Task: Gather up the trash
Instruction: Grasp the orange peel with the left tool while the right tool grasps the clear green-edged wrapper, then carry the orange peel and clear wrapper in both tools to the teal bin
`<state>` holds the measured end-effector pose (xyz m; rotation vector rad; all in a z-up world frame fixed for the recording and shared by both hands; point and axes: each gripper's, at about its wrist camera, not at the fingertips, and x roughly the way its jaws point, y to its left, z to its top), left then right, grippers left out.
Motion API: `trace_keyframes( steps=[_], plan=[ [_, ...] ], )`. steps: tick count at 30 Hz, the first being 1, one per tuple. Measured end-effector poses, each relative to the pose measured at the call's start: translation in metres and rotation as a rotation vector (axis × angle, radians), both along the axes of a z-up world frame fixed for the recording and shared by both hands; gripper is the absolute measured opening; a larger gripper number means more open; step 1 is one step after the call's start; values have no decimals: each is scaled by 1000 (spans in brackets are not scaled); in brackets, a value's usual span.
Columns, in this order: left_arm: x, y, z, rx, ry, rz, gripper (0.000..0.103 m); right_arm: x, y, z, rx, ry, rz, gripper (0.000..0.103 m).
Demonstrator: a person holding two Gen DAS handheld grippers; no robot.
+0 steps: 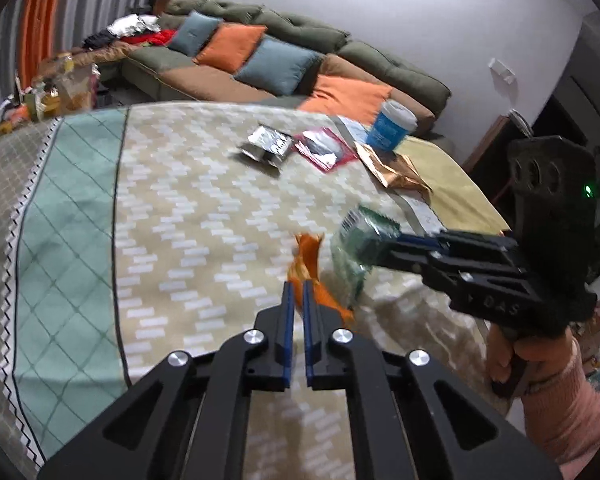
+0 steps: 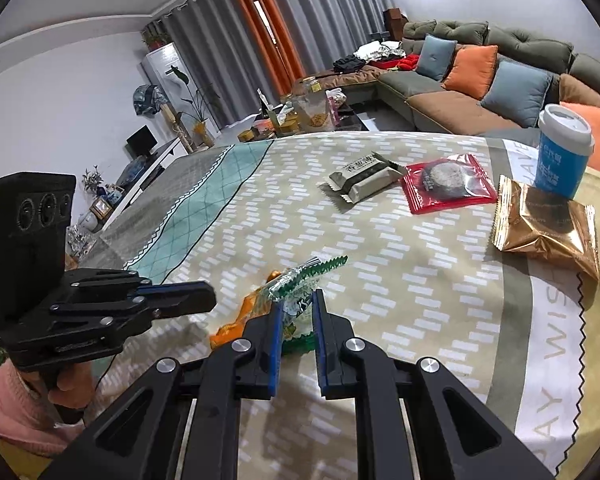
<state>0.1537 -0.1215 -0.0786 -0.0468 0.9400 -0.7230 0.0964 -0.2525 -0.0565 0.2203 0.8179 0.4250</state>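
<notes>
My left gripper is shut on an orange wrapper, held just above the patterned tablecloth. My right gripper is shut on a green-and-clear wrapper; it also shows in the left wrist view, with the orange wrapper beside it. The two grippers are close together, the left one to the left of the right one. Farther back lie a silver packet, a red packet and a gold packet.
A blue paper cup with a white lid stands behind the gold packet. A sofa with cushions lies beyond the table. A cluttered low table with jars stands at the far side.
</notes>
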Motion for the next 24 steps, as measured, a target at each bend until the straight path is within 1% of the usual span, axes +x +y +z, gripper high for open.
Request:
trace_keyframes(
  steps=[1, 3, 5, 6, 9, 13, 14, 15, 16, 18, 21, 24],
  plan=[
    [0, 0, -1, 4, 9, 0, 12, -1, -1, 0, 2, -1, -5, 14],
    [-1, -1, -2, -1, 14, -17, 30, -3, -5, 1, -7, -7, -22, 14],
    [-4, -7, -3, 1, 15, -33, 35, -6, -9, 1, -13, -11, -40, 14],
    [-4, -11, -3, 6, 13, -36, 36, -7, -13, 1, -10, -11, -49, 14],
    [-1, -20, -10, 32, 40, -39, 36, -11, -25, 2, -4, -17, -83, 14],
    [0, -26, -12, 32, 42, -46, 34, -14, -33, 5, 8, -26, -108, 14],
    [1, -26, -12, 22, 51, -57, 25, -15, -34, 6, 11, -28, -110, 14],
    [2, -28, -14, 6, 72, -69, 19, -15, -35, 6, 16, -32, -114, 14],
    [2, -27, -15, 4, 73, -62, 18, -15, -37, 7, 20, -34, -115, 14],
    [-1, -28, -14, 9, 58, -60, 14, -15, -36, 9, 27, -40, -113, 14],
    [-6, -23, -11, 7, 41, -49, 11, -14, -30, 13, 33, -49, -99, 14],
    [-18, -4, -1, 2, -5, -19, 10, -14, -17, 19, 42, -66, -73, 14]
  ],
)
